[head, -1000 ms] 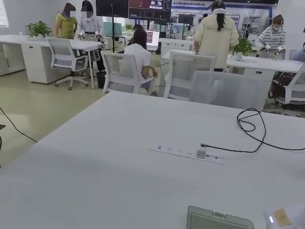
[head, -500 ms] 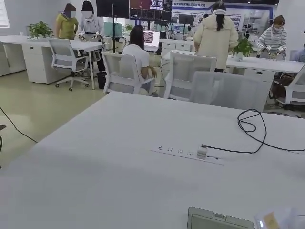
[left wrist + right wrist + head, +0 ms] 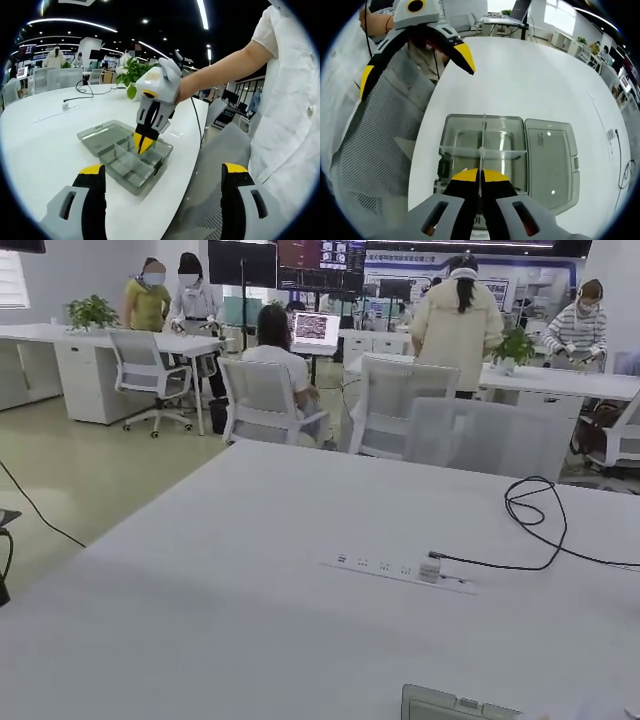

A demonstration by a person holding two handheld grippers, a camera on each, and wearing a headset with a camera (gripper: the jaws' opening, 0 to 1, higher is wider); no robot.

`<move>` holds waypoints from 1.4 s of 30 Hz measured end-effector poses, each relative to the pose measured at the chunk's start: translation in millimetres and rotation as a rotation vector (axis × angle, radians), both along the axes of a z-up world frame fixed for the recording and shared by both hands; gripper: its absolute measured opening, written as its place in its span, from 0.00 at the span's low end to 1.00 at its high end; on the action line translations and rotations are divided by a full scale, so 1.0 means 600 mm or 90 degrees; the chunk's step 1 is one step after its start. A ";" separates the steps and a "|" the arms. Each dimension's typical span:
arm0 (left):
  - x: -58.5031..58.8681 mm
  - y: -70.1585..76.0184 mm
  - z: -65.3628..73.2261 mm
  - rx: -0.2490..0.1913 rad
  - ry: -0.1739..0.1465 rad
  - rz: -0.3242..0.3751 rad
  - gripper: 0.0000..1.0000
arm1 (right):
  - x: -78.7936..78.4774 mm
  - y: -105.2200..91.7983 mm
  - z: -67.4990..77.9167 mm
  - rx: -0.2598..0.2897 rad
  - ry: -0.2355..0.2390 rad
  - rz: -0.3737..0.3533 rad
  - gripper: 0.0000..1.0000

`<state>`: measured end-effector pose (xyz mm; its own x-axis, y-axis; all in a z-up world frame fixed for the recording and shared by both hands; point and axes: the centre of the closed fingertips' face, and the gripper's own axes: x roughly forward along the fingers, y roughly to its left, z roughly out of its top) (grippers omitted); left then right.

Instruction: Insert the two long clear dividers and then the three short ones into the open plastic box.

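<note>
The open clear plastic box (image 3: 482, 150) lies near the table edge, its lid (image 3: 550, 160) folded flat beside it. A clear divider (image 3: 470, 150) crosses the box. My right gripper (image 3: 480, 175) is shut on the near end of a thin clear divider (image 3: 483, 131) that stands edge-on in the box and meets the crossing one. From the left gripper view, the right gripper (image 3: 144, 145) points down into the box (image 3: 107, 145). My left gripper (image 3: 162, 170) is open and holds nothing, back from the box. It shows in the right gripper view (image 3: 415, 67) off the table edge.
A corner of the box lid (image 3: 450, 705) shows at the bottom of the head view. Farther along the white table (image 3: 200, 590) are a power strip (image 3: 400, 572) and a looped black cable (image 3: 535, 515). Mesh chairs (image 3: 470, 435), desks and several people stand beyond.
The head camera has tipped up a little, so the gripper part at the lower right corner has slid out of the picture. Nothing on the table has moved.
</note>
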<state>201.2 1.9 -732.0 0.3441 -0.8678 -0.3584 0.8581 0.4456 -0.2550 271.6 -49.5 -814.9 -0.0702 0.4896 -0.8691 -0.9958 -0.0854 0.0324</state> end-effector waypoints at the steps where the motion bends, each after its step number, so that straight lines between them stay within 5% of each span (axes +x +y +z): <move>1: 0.000 0.000 0.001 -0.001 0.001 0.000 0.98 | 0.000 0.000 -0.002 -0.003 -0.002 0.002 0.03; 24: 0.001 0.001 0.006 0.006 -0.008 -0.002 0.99 | 0.001 -0.003 -0.008 -0.015 -0.005 0.000 0.04; 42: 0.001 0.009 0.008 0.011 -0.001 0.010 0.99 | 0.013 -0.024 0.098 0.142 0.048 -0.151 0.29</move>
<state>202.0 7.1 -727.2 0.3575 -0.8561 -0.3732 0.8517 0.4628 -0.2457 279.3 -63.6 -756.2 0.0085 0.6780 -0.7350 -0.9844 0.1350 0.1131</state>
